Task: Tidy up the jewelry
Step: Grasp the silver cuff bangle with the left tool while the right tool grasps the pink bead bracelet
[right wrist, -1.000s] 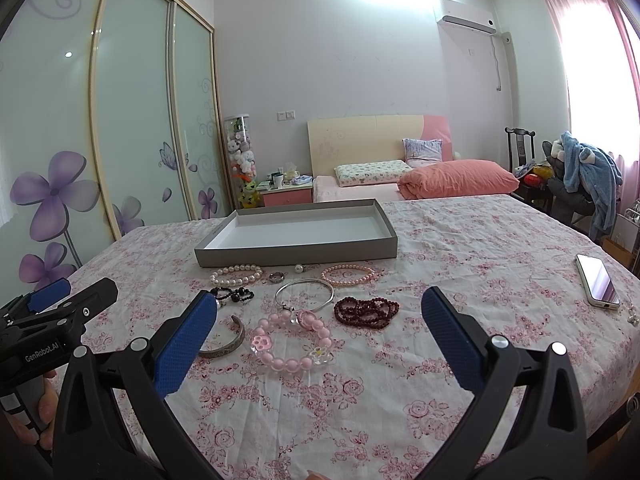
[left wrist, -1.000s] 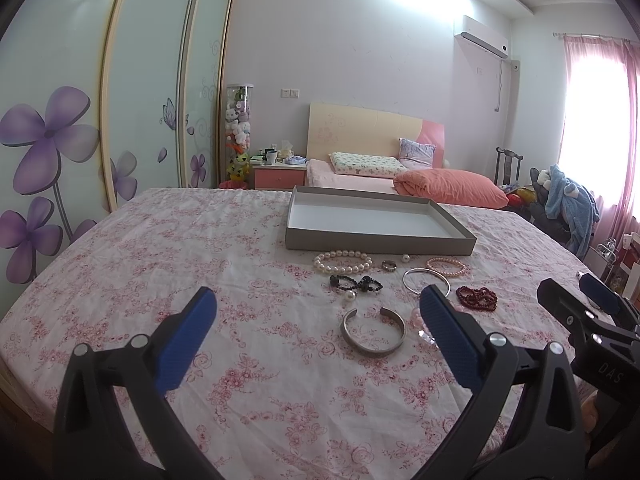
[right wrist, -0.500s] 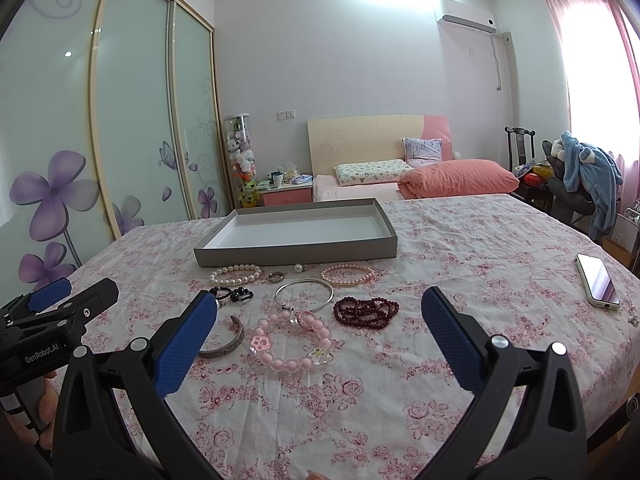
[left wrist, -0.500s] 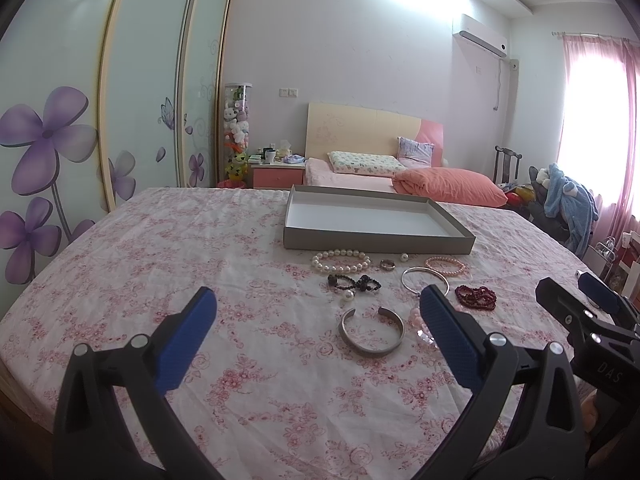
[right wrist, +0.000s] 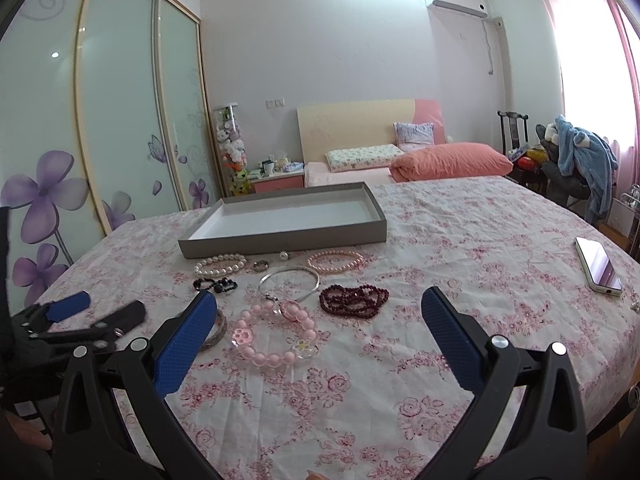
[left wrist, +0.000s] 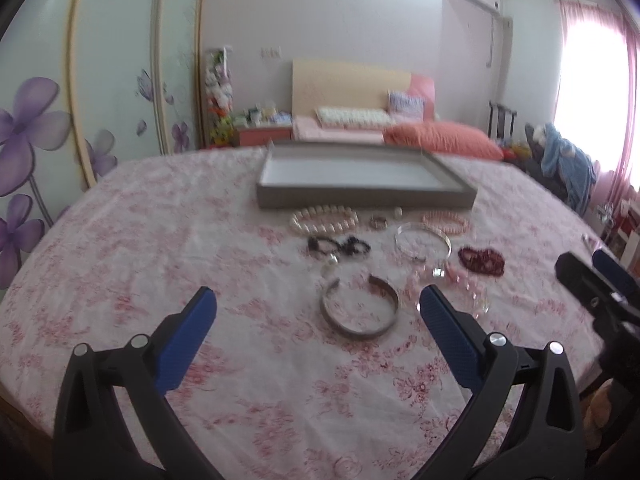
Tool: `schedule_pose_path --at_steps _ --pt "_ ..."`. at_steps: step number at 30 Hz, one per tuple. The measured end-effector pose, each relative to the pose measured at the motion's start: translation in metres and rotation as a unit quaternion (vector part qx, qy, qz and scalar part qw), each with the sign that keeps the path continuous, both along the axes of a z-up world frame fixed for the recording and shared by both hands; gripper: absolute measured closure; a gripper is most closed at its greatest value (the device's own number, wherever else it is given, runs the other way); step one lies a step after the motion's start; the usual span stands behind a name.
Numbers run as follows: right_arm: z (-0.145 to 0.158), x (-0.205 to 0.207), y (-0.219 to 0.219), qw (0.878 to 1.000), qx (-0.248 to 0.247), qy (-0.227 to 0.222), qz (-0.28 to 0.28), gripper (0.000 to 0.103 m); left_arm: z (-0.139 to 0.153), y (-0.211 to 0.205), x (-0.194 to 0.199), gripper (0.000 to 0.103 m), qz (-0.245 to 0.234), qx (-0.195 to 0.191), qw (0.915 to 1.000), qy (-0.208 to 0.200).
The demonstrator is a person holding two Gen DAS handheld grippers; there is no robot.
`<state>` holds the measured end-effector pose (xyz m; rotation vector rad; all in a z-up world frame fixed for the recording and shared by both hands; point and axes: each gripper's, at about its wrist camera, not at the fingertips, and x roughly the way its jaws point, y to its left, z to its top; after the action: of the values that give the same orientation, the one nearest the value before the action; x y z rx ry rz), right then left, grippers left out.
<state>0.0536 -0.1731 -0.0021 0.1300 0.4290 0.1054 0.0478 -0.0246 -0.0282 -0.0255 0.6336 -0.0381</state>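
Jewelry lies loose on the floral bedspread (right wrist: 460, 240), just in front of the empty grey tray (right wrist: 362, 235); nothing is stowed yet.

Both my grippers hang spread wide and empty: left gripper (left wrist: 318, 310) faces the silver cuff bangle (left wrist: 359, 309), right gripper (right wrist: 320, 314) faces the pink bead bracelet (right wrist: 276, 338). I judge the cuff best pinched across its band, low and level, without dragging the cloth or the black bead strand (left wrist: 339, 245) nearby.

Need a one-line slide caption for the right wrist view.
Open right gripper hovers over pink bead bracelet and dark red bead strand, before the empty grey tray.
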Motion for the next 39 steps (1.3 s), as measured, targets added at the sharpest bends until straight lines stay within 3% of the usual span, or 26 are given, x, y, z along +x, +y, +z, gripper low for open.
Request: schedule_pose_path --at_steps 14,16,21,23,25,27,29,33,39 --pt "-0.017 0.025 -0.006 0.998 0.007 0.061 -0.001 0.002 -0.046 -0.024 0.063 0.005 -0.026 0.029 0.9908 0.130" --pt "-0.018 0.028 -0.006 0.998 0.006 0.068 0.001 0.002 -0.052 -0.025 0.069 0.012 -0.025 0.031 0.9880 0.149" --pt "-0.021 0.039 -0.002 0.996 -0.001 0.086 0.013 0.002 -0.051 -0.024 0.075 0.017 -0.022 0.031 0.9874 0.153" --pt "-0.023 0.043 0.001 0.995 -0.003 0.096 0.022 0.002 -0.049 -0.023 0.078 0.022 -0.019 0.030 0.9873 0.155" --pt "-0.026 0.046 0.004 0.994 -0.004 0.105 0.028 0.002 -0.047 -0.020 0.080 0.037 -0.013 0.027 0.9877 0.153" --pt "-0.029 0.050 0.006 0.993 -0.004 0.117 0.032 0.002 -0.045 -0.012 0.082 0.038 -0.005 0.010 0.9879 0.154" --pt "-0.032 0.055 0.009 0.990 -0.003 0.132 0.040 0.007 -0.044 -0.004 0.084 0.038 0.001 0.001 0.9878 0.156" --pt "-0.038 0.066 0.016 0.985 -0.003 0.161 0.064 0.032 -0.041 0.012 0.086 0.038 0.015 -0.008 0.9875 0.157" --pt "-0.042 0.084 0.026 0.980 -0.021 0.188 0.066 0.052 -0.034 0.030 0.084 0.038 0.031 -0.008 0.9891 0.143"
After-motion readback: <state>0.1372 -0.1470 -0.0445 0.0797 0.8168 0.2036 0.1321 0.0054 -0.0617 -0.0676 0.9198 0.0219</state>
